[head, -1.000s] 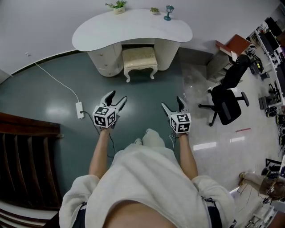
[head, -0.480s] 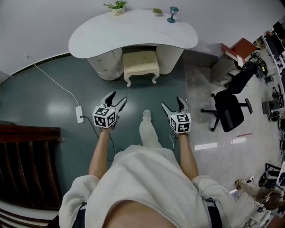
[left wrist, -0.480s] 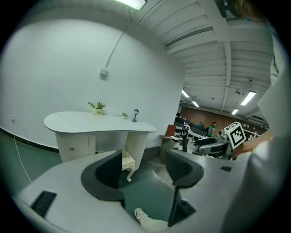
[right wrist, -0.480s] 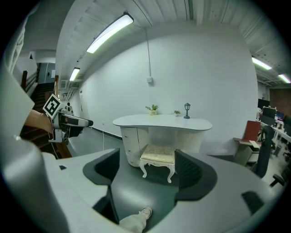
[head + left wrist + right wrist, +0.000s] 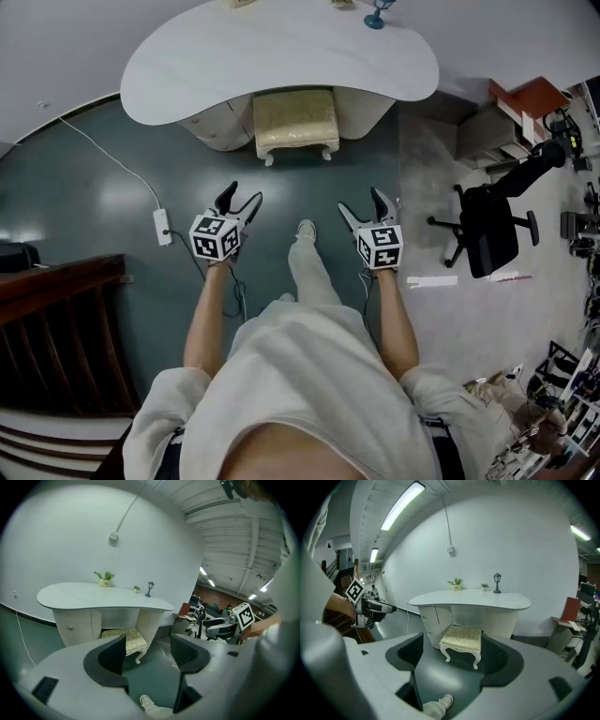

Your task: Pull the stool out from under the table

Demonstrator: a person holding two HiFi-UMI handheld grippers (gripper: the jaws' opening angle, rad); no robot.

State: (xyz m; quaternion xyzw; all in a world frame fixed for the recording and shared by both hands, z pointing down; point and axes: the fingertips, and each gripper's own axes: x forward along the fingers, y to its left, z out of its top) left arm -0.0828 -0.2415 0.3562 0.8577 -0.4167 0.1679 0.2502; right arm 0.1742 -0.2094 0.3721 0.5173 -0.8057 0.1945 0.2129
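Note:
A cream cushioned stool with white curved legs stands tucked partly under the white kidney-shaped table. Both grippers hang in the air well short of it, over the teal floor. My left gripper is open with nothing between its jaws; its own view shows the stool far ahead under the table. My right gripper is also open and empty. Its view frames the stool between the jaws, still at a distance, with the table above.
A black office chair stands on the pale floor to the right. A power strip and its cable lie on the left. Dark wooden stairs fill the lower left. A small lamp and potted plants sit on the table.
The person has walked toward the table, so table and stool sit closer and higher in the head view. One foot has stepped forward. Both grippers stay open.

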